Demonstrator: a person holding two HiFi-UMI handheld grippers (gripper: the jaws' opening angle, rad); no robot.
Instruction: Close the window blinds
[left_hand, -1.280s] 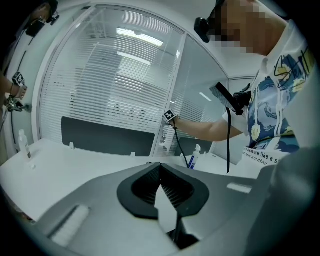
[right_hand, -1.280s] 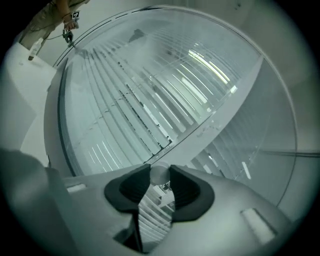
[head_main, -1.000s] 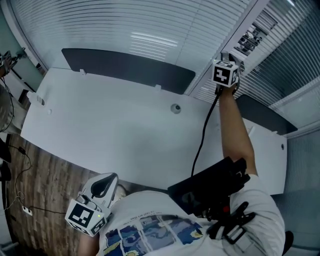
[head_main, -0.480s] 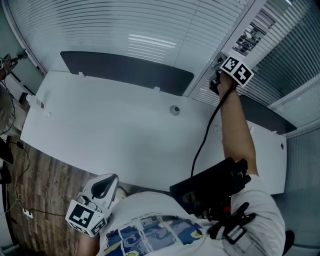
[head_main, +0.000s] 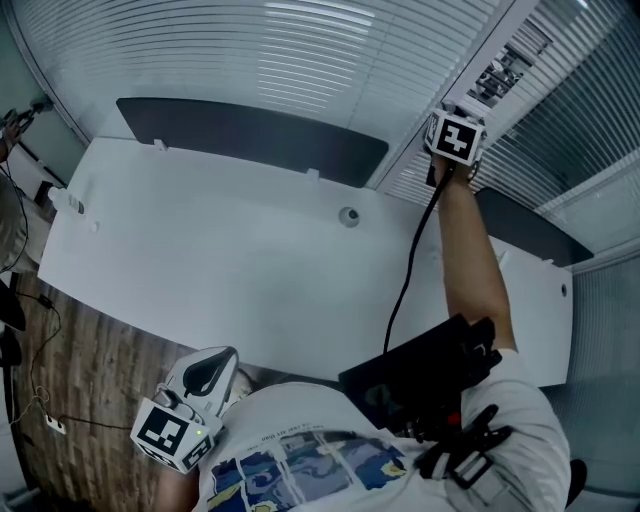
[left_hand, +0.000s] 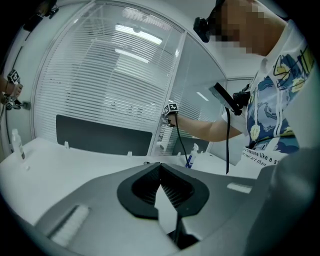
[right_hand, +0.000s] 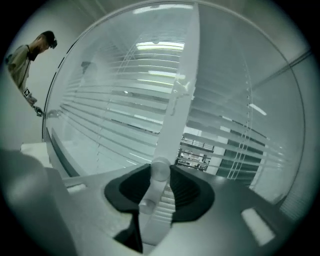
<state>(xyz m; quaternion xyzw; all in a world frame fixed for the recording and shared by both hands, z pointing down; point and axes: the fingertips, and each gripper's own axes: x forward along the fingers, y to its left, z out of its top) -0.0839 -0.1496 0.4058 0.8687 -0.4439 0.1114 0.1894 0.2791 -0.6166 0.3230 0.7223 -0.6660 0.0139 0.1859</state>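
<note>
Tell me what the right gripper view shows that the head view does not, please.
Only the right gripper view: the jaws of the right gripper, which have just been closing, with a small round knob between them and the pads seemingly pressing on it; also a person standing at the far left.
Only the head view: the white desk, the left gripper held low near the desk's near edge, and the wooden floor.
Both: the window blinds and the white post that the right gripper reaches.
</note>
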